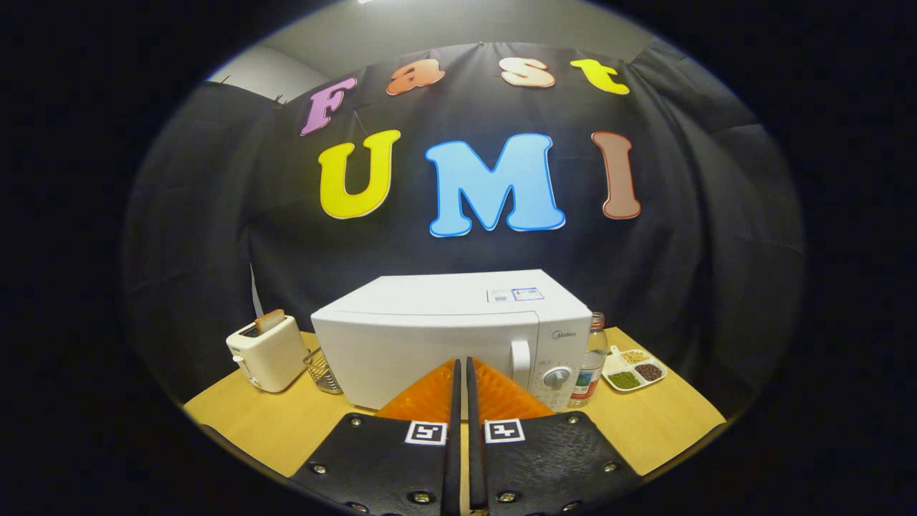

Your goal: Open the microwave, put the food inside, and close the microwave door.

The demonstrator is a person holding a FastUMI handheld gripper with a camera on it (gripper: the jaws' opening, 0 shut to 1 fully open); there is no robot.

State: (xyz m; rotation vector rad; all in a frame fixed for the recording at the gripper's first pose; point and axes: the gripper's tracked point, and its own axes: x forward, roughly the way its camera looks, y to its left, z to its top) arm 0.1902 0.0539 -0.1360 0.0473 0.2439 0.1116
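Gripper view: the jaws are seen drawn together, with only a thin slit left between the two fingers, and nothing is held between them. They are pointed at the front of a white microwave, which is set on a light wooden surface just ahead of the fingertips; whether the tips touch the door cannot be told. The microwave door is closed, its pale handle is placed upright near the right side of the door, and a round dial is seen on the control panel beside it.

To the left of the microwave a small white toaster is stood, with a slice of toast raised from its slot. Between toaster and microwave a wire basket is partly seen, close against the microwave's left side. To the right, a clear plastic bottle is stood upright just beside the microwave, and beyond it a white divided dish is laid on the surface, its compartments filled with green, dark and pale grains or beans. Black cloth is hung behind everything as the booth's wall
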